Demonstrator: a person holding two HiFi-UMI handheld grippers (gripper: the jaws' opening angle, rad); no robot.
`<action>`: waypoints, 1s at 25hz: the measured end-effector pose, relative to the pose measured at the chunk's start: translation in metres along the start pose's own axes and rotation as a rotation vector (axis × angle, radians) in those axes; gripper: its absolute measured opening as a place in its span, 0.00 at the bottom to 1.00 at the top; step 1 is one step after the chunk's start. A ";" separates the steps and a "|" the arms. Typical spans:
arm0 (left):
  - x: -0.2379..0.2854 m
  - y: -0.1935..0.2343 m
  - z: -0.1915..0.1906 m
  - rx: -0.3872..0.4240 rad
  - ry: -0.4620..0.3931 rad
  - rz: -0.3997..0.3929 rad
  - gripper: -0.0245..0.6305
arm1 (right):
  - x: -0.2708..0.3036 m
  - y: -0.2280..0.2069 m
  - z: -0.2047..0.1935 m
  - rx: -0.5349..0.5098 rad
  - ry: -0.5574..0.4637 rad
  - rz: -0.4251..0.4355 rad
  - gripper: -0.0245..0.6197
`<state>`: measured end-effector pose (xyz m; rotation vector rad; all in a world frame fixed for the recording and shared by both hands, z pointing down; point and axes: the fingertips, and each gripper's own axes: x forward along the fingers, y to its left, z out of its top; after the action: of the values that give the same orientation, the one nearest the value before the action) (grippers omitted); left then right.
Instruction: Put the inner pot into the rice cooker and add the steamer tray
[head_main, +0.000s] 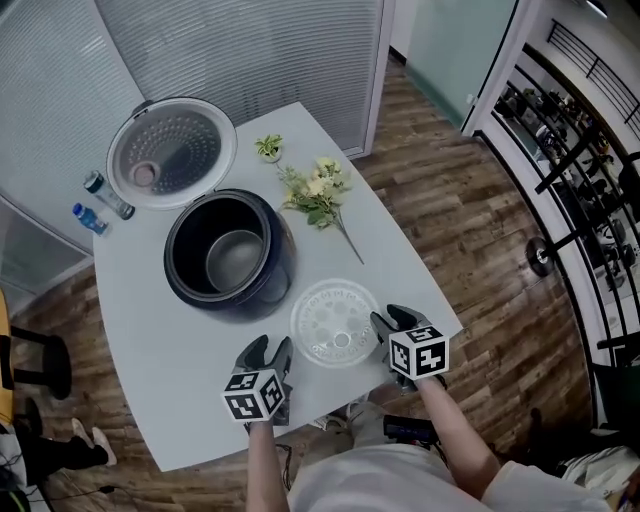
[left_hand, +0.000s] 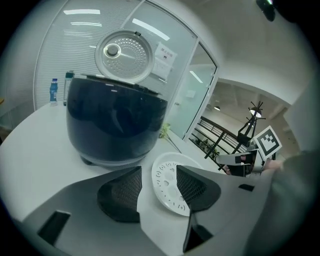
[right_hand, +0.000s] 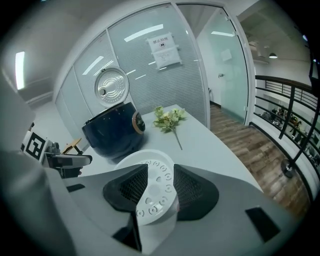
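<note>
Steamer tray (head_main: 335, 322): round, white, perforated plastic, flat on pale desk (head_main: 180, 350) just beside glossy dark rice cooker (head_main: 182, 278) with grey metal inner pot (head_main: 235, 260) inside. Left tongs (head_main: 268, 350) and right tongs (head_main: 393, 318) released, mesh-textured pads (left_hand: 122, 192) apart, at tray's opposite edges.

Light grey bench (head_main: 150, 330). On it: a dark rice cooker (head_main: 228, 255) left of centre with its lid (head_main: 172, 152) swung open. A white perforated steamer tray (head_main: 335, 322) lies flat near the front edge, just beside the cooker. A flower sprig (head_main: 318, 192) lies right of the cooker, with a smaller sprig (head_main: 268, 148) behind it. Two bottles (head_main: 107, 195) stand upright at the far left edge.
</note>
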<state>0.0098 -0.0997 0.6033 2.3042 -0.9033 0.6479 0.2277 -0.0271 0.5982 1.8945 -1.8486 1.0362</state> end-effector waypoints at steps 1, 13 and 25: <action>0.006 0.000 -0.005 -0.005 0.011 0.000 0.37 | 0.003 -0.003 -0.006 0.001 0.013 0.001 0.29; 0.046 0.006 -0.049 -0.067 0.097 0.024 0.37 | 0.030 -0.027 -0.043 0.023 0.102 0.012 0.29; 0.066 0.005 -0.065 -0.127 0.133 0.012 0.37 | 0.049 -0.030 -0.049 0.051 0.122 0.067 0.29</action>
<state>0.0348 -0.0891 0.6925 2.1182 -0.8705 0.7191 0.2379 -0.0266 0.6730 1.7659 -1.8439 1.2035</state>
